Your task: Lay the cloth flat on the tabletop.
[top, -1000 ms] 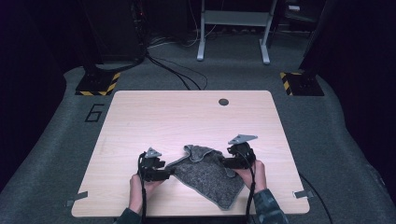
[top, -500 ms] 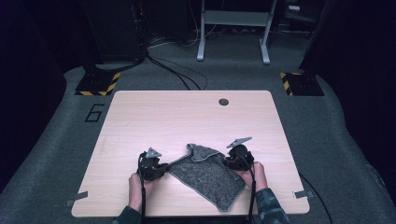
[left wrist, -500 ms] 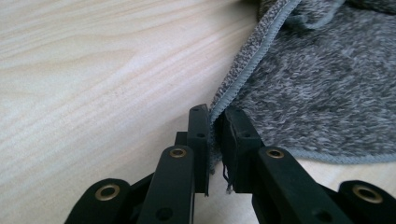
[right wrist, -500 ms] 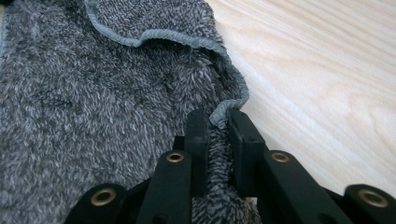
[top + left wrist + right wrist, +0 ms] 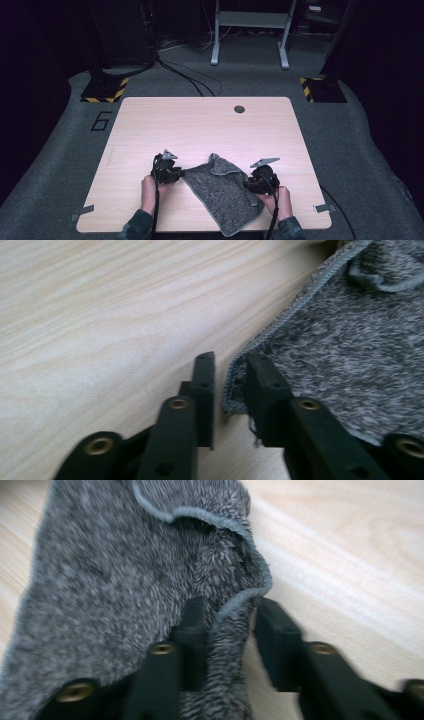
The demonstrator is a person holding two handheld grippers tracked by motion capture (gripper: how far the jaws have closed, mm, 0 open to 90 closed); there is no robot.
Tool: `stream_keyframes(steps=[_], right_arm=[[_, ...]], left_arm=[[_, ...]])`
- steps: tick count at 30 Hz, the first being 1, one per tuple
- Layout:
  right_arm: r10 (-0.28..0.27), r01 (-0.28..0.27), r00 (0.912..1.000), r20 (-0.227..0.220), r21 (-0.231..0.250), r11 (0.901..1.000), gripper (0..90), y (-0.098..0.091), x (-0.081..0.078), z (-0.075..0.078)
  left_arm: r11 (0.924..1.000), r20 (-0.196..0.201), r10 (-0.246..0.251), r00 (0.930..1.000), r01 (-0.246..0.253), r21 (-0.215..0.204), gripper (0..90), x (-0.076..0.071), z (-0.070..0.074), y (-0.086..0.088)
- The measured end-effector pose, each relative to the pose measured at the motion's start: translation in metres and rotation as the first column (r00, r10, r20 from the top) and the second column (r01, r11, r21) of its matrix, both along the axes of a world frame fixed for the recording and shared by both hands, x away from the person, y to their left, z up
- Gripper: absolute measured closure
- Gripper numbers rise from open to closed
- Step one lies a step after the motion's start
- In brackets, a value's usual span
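Note:
A grey fleecy cloth (image 5: 225, 192) lies flat on the wooden table (image 5: 200, 125) near its front edge, with one corner folded over at the far side. My left gripper (image 5: 181, 175) is at the cloth's left corner. In the left gripper view that stitched corner (image 5: 235, 385) sits between the jaws (image 5: 230, 360), with a gap beside it. My right gripper (image 5: 247, 184) is at the cloth's right edge, and the hem (image 5: 235, 605) lies loose between its jaws (image 5: 227, 605). Both pairs of jaws have just been opening.
A dark round grommet (image 5: 239, 109) sits in the table near its far edge. Tape strips mark the front corners (image 5: 82, 214) (image 5: 324, 208). On the floor beyond are cables (image 5: 185, 75), two hazard-striped bases (image 5: 105, 90) (image 5: 322, 89) and a metal stand (image 5: 250, 30).
My right gripper has moved toward the table's front edge, and the cloth now lies wider and flatter between the two grippers. The left gripper has shifted only slightly.

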State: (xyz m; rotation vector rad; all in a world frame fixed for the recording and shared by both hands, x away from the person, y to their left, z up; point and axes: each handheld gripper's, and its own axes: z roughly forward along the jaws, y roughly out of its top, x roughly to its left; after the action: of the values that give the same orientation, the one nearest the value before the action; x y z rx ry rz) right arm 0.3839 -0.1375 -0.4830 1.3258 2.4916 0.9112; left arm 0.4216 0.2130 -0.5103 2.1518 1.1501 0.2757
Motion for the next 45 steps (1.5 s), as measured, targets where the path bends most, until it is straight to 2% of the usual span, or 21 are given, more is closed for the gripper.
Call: stream_keyframes(steps=[2, 3, 5, 9, 11, 16, 17, 18, 19, 21, 22, 24, 27, 29, 30, 32, 36, 39, 44, 45], right_arm=[[0.0, 0.0, 0.9999, 0.013, 0.008, 1.0, 59.6, -0.001, -0.001, 0.004], [0.004, -0.004, 0.9996, 0.027, 0.017, 0.9998, 57.8, -0.002, -0.002, 0.009], [0.016, -0.018, 0.9955, 0.093, 0.02, 0.9996, 51.1, 0.005, -0.002, 0.027], [0.071, -0.072, 0.987, 0.145, 0.004, 0.9974, 49.9, 0.029, 0.004, 0.041], [0.102, -0.101, 0.9801, 0.17, -0.017, 0.9948, 50.7, 0.046, 0.009, 0.042], [0.182, -0.176, 0.9714, 0.152, -0.055, 0.9829, 53.3, 0.087, 0.027, 0.027], [0.182, -0.176, 0.9714, 0.152, -0.055, 0.9829, 53.3, 0.087, 0.027, 0.027], [0.197, -0.188, 0.9698, 0.143, -0.073, 0.9794, 54.9, 0.096, 0.03, 0.022], [0.225, -0.214, 0.9659, 0.127, -0.096, 0.972, 57.6, 0.107, 0.034, 0.015], [0.232, -0.219, 0.9648, 0.125, -0.104, 0.9701, 58.8, 0.11, 0.035, 0.012], [0.236, -0.22, 0.9652, 0.113, -0.134, 0.9661, 61.1, 0.118, 0.039, 0.006], [0.236, -0.22, 0.966, 0.106, -0.145, 0.9647, 61.4, 0.121, 0.043, 0.001], [0.213, -0.197, 0.9723, 0.096, -0.16, 0.9674, 62.8, 0.124, 0.048, -0.007], [0.196, -0.177, 0.9754, 0.1, -0.174, 0.9688, 65.1, 0.124, 0.05, -0.011], [0.176, -0.159, 0.9799, 0.094, -0.168, 0.9729, 66.0, 0.125, 0.051, -0.013], [0.167, -0.152, 0.9829, 0.078, -0.173, 0.9732, 68.5, 0.125, 0.052, -0.017], [0.17, -0.156, 0.9824, 0.078, -0.163, 0.9742, 74.9, 0.122, 0.056, -0.019], [0.163, -0.148, 0.9831, 0.084, -0.157, 0.9765, 81.4, 0.121, 0.056, -0.019], [0.167, -0.153, 0.9815, 0.093, -0.142, 0.9779, 85.3, 0.119, 0.054, -0.02], [0.157, -0.144, 0.9828, 0.097, -0.128, 0.9813, 85.7, 0.116, 0.054, -0.019]], left_arm=[[0.9999, 0.0, 0.009, 1.0, -0.009, -0.005, 59.3, -0.001, 0.0, -0.001], [1.0, -0.007, 0.007, 1.0, -0.007, -0.007, 59.3, -0.002, 0.0, 0.0], [0.9996, -0.007, 0.025, 0.9997, -0.025, -0.014, 47.8, -0.006, 0.001, 0.002], [0.9994, -0.003, 0.033, 0.9994, -0.033, -0.014, 41.9, -0.008, 0.003, 0.004], [0.9992, -0.003, 0.039, 0.9992, -0.039, -0.01, 41.0, -0.009, 0.004, 0.004], [0.9987, 0.0, 0.049, 0.9988, -0.049, -0.013, 40.6, -0.01, 0.004, 0.006], [0.9987, 0.0, 0.049, 0.9988, -0.049, -0.013, 40.6, -0.01, 0.004, 0.006], [0.9985, 0.003, 0.052, 0.9987, -0.051, -0.019, 40.6, -0.01, 0.003, 0.006], [0.9987, -0.002, 0.047, 0.9989, -0.047, -0.016, 41.1, -0.01, 0.003, 0.007], [0.999, -0.002, 0.043, 0.9991, -0.043, -0.011, 41.4, -0.01, 0.002, 0.006], [0.9987, 0.002, 0.049, 0.9988, -0.049, -0.013, 41.3, -0.01, 0.002, 0.005], [0.999, 0.001, 0.042, 0.9991, -0.042, -0.011, 41.9, -0.009, 0.001, 0.002], [0.9994, -0.005, 0.033, 0.9994, -0.033, 0.008, 42.6, -0.009, 0.0, -0.002], [0.9989, 0.008, 0.035, 0.9993, -0.035, 0.031, 43.9, -0.009, 0.0, -0.004], [0.9989, 0.008, 0.035, 0.9993, -0.035, 0.031, 45.0, -0.009, 0.0, -0.004], [0.9984, 0.016, 0.033, 0.9993, -0.034, 0.046, 47.3, -0.011, 0.0, -0.005], [0.9965, 0.044, 0.033, 0.9985, -0.036, 0.076, 54.0, -0.012, 0.0, -0.007], [0.9957, 0.049, 0.027, 0.9984, -0.032, 0.087, 60.8, -0.012, 0.0, -0.007], [0.9967, 0.058, 0.022, 0.9981, -0.027, 0.076, 73.0, -0.011, -0.001, -0.007], [0.9969, 0.059, 0.017, 0.9981, -0.021, 0.075, 75.4, -0.011, -0.001, -0.008]])
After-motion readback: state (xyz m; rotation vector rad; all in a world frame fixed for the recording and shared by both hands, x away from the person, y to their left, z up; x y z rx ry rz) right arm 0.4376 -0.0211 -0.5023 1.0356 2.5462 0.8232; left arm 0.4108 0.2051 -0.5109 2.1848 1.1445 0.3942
